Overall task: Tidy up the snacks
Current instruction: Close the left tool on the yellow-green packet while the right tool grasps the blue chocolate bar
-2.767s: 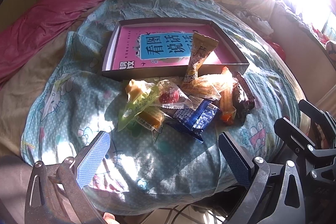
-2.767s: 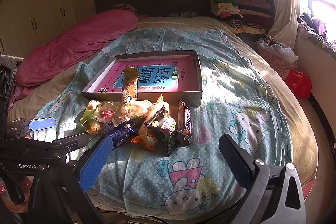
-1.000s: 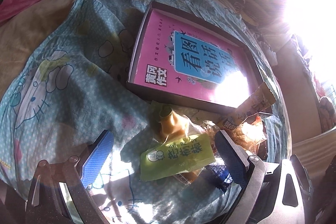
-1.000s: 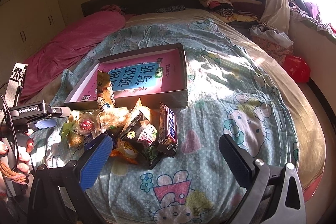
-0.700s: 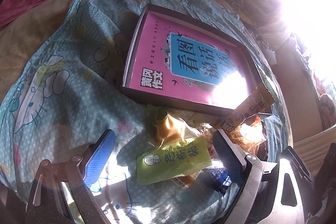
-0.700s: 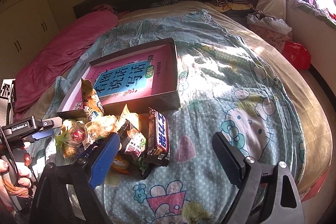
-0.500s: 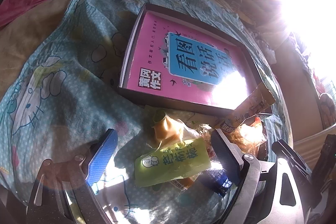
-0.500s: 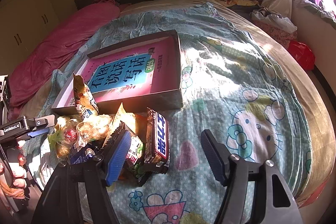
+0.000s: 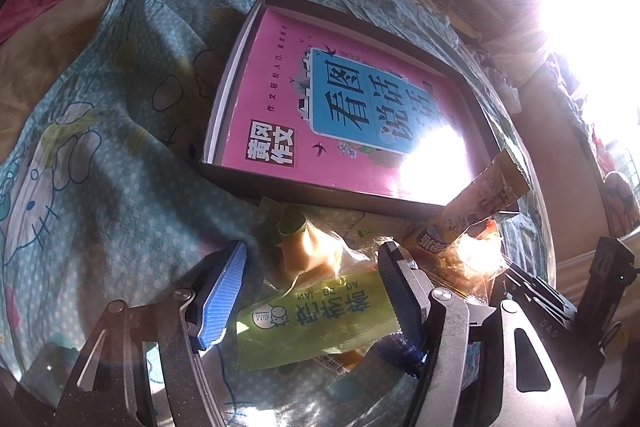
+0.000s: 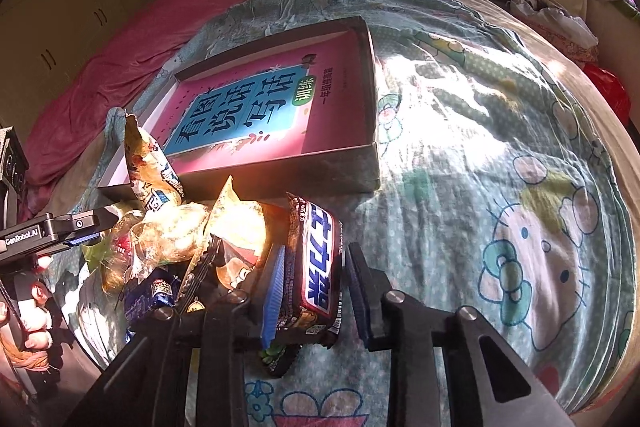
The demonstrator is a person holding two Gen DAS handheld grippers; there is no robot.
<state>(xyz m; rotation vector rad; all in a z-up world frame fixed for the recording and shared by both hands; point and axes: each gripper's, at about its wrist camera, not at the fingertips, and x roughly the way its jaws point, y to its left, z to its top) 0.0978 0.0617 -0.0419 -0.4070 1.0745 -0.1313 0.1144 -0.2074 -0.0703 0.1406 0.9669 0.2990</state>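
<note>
1. A bed spread with a pale teal cartoon-cat print sheet carries everything, with a crumpled pink quilt along its far left edge.
2. A shallow dark cardboard box lies near the middle of the bed, a pink book with a blue title panel flat inside it.
3. A heap of wrapped snacks sits against the box's near wall, toward the bed's near edge; a tan sachet leans up on that wall.
4. The right gripper has its jaws pressed tight on both long sides of a brown chocolate bar with white-and-blue lettering, at the right end of the heap.
5. The left gripper straddles a lime-green packet with dark lettering at the heap's left end; its jaws are closing, the right pad touching the packet's edge, the blue left pad not yet touching it.
6. A clear-wrapped tan sweet lies just beyond the green packet.
</note>
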